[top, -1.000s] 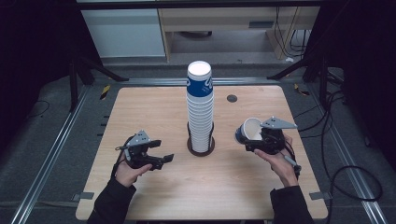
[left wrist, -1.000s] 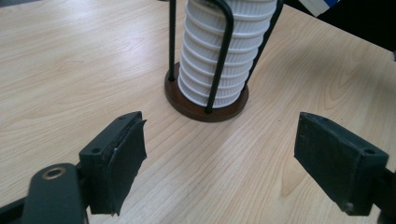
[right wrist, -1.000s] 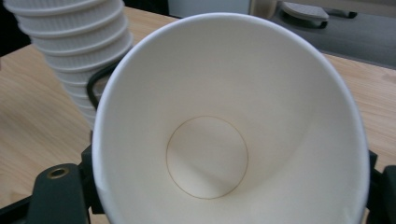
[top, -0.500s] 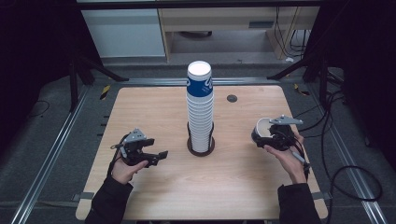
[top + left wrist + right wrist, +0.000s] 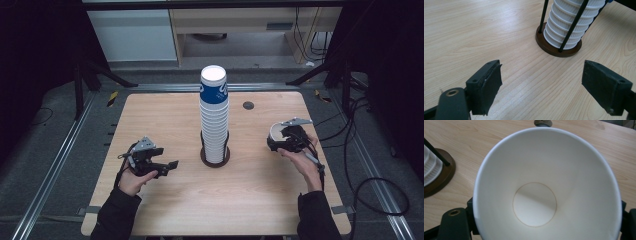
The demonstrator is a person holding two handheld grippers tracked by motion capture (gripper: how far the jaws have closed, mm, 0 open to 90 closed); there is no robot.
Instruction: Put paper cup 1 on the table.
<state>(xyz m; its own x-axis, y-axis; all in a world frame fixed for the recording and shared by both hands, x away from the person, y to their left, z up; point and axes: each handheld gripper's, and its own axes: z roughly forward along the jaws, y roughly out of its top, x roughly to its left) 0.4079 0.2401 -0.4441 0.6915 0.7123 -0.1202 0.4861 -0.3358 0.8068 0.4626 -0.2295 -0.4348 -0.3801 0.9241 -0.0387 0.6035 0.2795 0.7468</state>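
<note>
A tall stack of white and blue paper cups (image 5: 214, 117) stands upside down in a brown round holder (image 5: 215, 157) with thin black rods, at the table's middle. The same cup stack (image 5: 571, 23) and its holder base (image 5: 550, 47) show in the left gripper view. My left gripper (image 5: 167, 167) rests low at the left of the holder, open with nothing between its jaws (image 5: 541, 85). My right gripper (image 5: 280, 140) is shut on a single white paper cup (image 5: 276, 132), right of the stack. That paper cup (image 5: 549, 192) faces the camera mouth first, its inside empty.
The wooden table (image 5: 165, 115) has a small dark round hole cover (image 5: 248, 105) at the back right. Metal rails and black cables run around the table, with a cabinet behind.
My right gripper carried the cup outward to the right, then came back a little toward the stack and tilted the cup's mouth more upward. My left gripper shifted slightly toward the person.
</note>
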